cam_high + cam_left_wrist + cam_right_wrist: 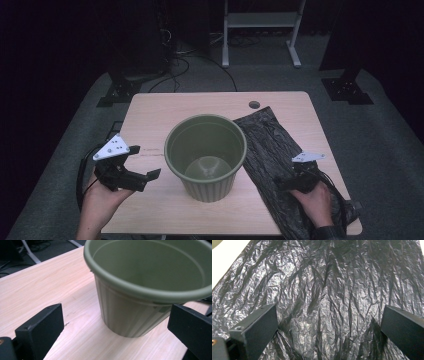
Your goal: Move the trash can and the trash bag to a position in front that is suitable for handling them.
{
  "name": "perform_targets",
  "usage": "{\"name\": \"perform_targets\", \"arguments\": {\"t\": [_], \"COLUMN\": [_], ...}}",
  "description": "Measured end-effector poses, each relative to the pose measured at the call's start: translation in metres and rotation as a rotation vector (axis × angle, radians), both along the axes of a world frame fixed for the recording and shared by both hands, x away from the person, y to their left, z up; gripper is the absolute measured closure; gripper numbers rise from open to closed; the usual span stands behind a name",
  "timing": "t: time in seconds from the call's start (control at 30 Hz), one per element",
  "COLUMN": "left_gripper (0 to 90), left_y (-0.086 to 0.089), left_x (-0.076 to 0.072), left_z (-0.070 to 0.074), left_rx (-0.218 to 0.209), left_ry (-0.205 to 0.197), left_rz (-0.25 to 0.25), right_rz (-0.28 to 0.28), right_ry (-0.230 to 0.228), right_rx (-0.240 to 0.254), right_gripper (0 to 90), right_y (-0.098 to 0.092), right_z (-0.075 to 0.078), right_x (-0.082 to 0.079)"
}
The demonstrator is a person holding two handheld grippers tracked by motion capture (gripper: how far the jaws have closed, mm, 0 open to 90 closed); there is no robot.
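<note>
Holding my left gripper (pixel 141 162) wide open and empty beside the green pot (pixel 206 156) mid-counter (pixel 150 115), I hover my right gripper (pixel 328 336), equally agape, over the black plastic bag (pixel 270 150).

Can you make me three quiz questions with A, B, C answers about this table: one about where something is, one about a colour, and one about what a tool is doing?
1. Where does the black plastic bag lie?
A. Inside the pot
B. On the table, on the pot's right
C. On the floor

2. What colour is the pot?
A. Green
B. Red
C. White

3. How is the left tool?
A. Shut on the pot
C. Shut on the bag
B. Open, holding nothing

Answers:
1 B: in the high view the bag is spread on the table beside the pot.
2 A: its rim and ribbed wall are olive green.
3 B: the left gripper view shows both jaws wide apart with the pot beyond them.
</note>
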State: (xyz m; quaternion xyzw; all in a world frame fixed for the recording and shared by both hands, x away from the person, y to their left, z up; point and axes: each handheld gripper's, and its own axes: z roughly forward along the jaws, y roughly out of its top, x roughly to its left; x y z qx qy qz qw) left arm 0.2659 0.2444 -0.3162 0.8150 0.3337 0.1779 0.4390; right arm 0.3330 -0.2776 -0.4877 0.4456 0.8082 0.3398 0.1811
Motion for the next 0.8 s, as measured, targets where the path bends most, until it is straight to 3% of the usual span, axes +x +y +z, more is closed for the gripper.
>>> {"name": "perform_targets", "arguments": {"t": [0.3, 0.43, 0.7, 0.8], "left_gripper": [0.0, 0.0, 0.0, 0.0], "left_y": [0.0, -0.003, -0.005, -0.009], "left_x": [0.012, 0.019, 0.03, 0.033], "left_z": [-0.039, -0.058, -0.094, -0.107], "left_rx": [0.016, 0.046, 0.034, 0.049], "left_ry": [0.011, 0.02, 0.043, 0.055], "left_rz": [0.019, 0.026, 0.03, 0.027], "right_rz": [0.0, 0.0, 0.0, 0.0], "right_ry": [0.0, 0.0, 0.0, 0.0], "right_rx": [0.0, 0.0, 0.001, 0.001], "right_gripper": [0.3, 0.3, 0.4, 0.3], "right_y": [0.0, 0.0, 0.0, 0.0], "right_z": [0.0, 0.0, 0.0, 0.0], "right_x": [0.0, 0.0, 0.0, 0.0]}}
